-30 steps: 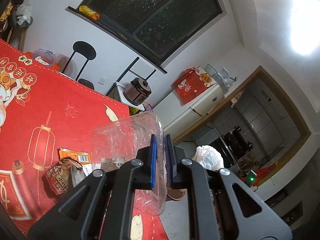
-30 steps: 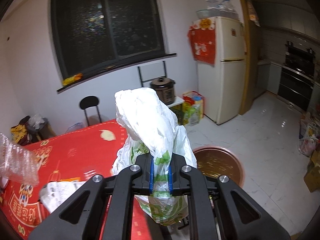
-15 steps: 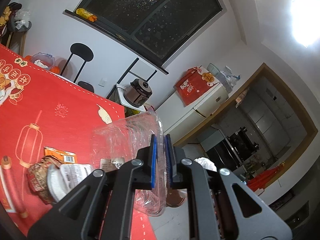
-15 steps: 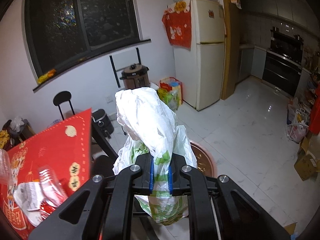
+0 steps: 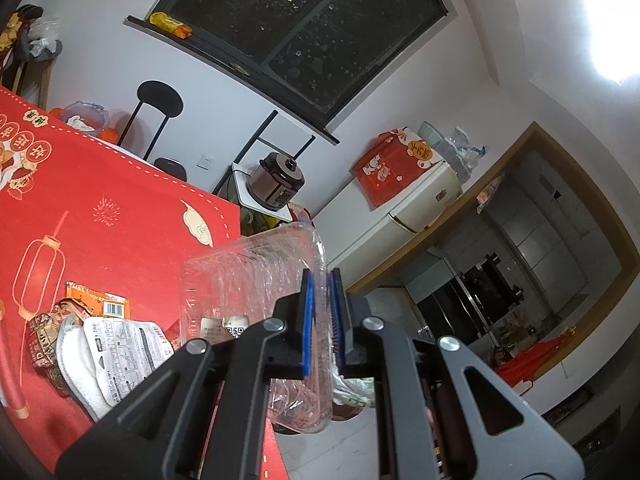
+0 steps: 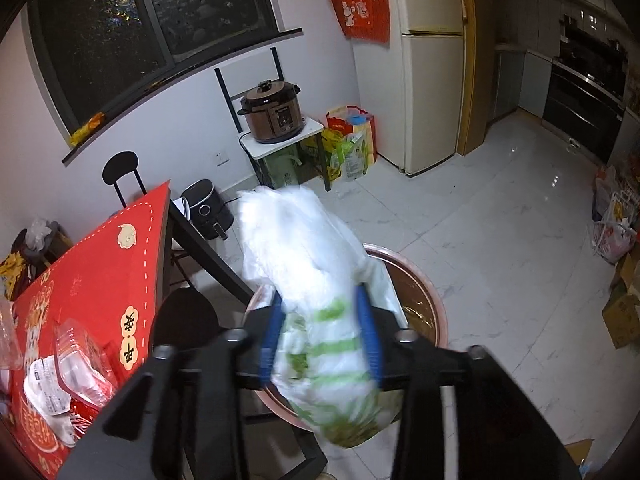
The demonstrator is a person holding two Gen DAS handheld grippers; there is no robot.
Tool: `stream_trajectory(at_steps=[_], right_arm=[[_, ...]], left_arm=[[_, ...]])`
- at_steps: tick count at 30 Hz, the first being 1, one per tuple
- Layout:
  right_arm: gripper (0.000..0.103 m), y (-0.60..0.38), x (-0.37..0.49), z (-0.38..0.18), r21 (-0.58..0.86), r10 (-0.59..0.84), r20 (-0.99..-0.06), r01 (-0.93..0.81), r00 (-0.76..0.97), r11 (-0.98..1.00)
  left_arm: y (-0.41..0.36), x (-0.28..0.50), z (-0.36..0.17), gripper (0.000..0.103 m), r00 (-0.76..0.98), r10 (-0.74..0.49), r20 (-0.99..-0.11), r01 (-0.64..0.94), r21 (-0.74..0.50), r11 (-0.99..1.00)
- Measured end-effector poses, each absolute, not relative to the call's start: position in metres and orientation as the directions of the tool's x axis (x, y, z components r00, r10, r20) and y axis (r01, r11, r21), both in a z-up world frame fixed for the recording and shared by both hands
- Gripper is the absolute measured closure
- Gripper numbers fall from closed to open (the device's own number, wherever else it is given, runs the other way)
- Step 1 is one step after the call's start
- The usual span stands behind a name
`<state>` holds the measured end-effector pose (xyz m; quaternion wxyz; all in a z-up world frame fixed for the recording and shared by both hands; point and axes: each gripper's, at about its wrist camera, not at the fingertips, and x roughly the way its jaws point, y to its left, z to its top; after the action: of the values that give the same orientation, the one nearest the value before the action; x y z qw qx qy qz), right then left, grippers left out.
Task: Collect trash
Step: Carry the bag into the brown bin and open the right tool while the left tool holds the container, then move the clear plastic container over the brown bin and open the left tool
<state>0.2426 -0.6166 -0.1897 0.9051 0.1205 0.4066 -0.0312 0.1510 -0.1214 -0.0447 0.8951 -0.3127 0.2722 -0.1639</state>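
Currently the right gripper point(image 6: 320, 332) has its jaws opening around a white plastic bag with green print point(image 6: 316, 292), which hangs between the blue pads over a round copper-coloured basin point(image 6: 420, 292) on the floor at about 1 o'clock of the gripper; whether the pads are clear of the bag cannot be told through the blur. To drop it well, the judgement is to keep the gripper above the basin's middle until the bag falls free, since its bulk leans toward 11 o'clock and could catch the near rim. The left gripper point(image 5: 322, 308) holds its fingers pressed nearly together, pinching the wall of a clear plastic clamshell container point(image 5: 256, 280) above the edge of the red tablecloth point(image 5: 100, 200). Remaining trash lies on the cloth at 9 o'clock of that gripper: a white printed pouch point(image 5: 116, 356), a brown patterned wrapper point(image 5: 42, 344) and an orange packet point(image 5: 100, 300). The clamshell is likely next for the basin, and a light grip suits its thin walls
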Motion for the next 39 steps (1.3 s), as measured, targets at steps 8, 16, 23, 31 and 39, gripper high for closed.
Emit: stream_trajectory(at_steps=[8, 16, 23, 31, 39], right_arm=[[0.021, -0.613, 0.22, -0.156, 0.2, 0.023, -0.692, 0.162, 0.721, 0.966], [0.005, -0.595, 0.173, -0.113, 0.189, -0.026, -0.646, 0.193, 0.763, 0.963], [0.005, -0.592, 0.124, -0.094, 0.178, -0.071, -0.635, 0.236, 0.769, 0.955], [0.005, -0.62, 0.052, -0.098, 0.168, -0.166, -0.667, 0.363, 0.727, 0.916], [0.005, -0.659, -0.009, -0.115, 0.155, -0.265, -0.705, 0.507, 0.658, 0.848]], left_arm=[[-0.132, 0.165, -0.047, 0.091, 0.759, -0.531, -0.375, 0.188, -0.655, 0.732], [-0.151, 0.185, -0.051, 0.091, 0.655, -0.65, -0.386, 0.29, -0.666, 0.687], [-0.199, 0.216, -0.064, 0.091, 0.521, -0.761, -0.386, 0.389, -0.686, 0.615], [-0.294, 0.254, -0.095, 0.091, 0.343, -0.839, -0.422, 0.463, -0.701, 0.542], [-0.403, 0.299, -0.14, 0.091, 0.199, -0.843, -0.5, 0.497, -0.69, 0.527]])
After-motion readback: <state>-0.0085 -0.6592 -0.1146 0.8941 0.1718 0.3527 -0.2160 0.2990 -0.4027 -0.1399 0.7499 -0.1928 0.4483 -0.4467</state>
